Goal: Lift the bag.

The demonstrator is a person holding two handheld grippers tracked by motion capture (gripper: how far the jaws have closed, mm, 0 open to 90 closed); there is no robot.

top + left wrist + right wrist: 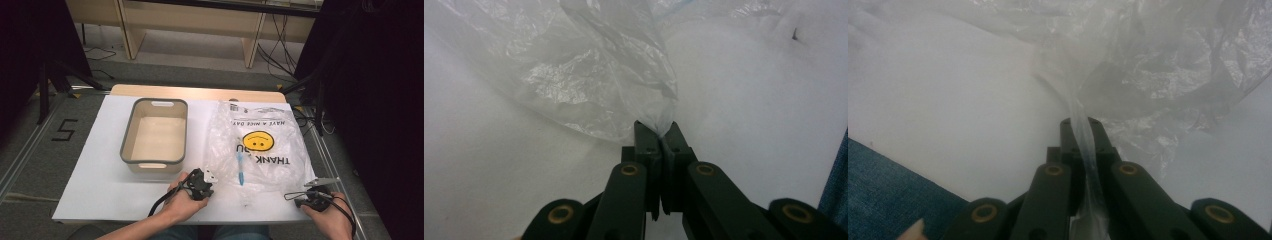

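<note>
Now the clear plastic bag (260, 150) lies flat on the white bench (100, 175), right of the empty bin (154, 135). Left gripper (658, 131) pinches its near-left edge; right gripper (1081, 125) pinches a strip of its near-right edge.

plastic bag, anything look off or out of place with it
Nothing damaged or spilled. The plastic bag lies crumpled with its smiley print upside down from the person's side, and a blue pen-like item lies inside. The left gripper and right gripper each pinch a bag edge.
</note>
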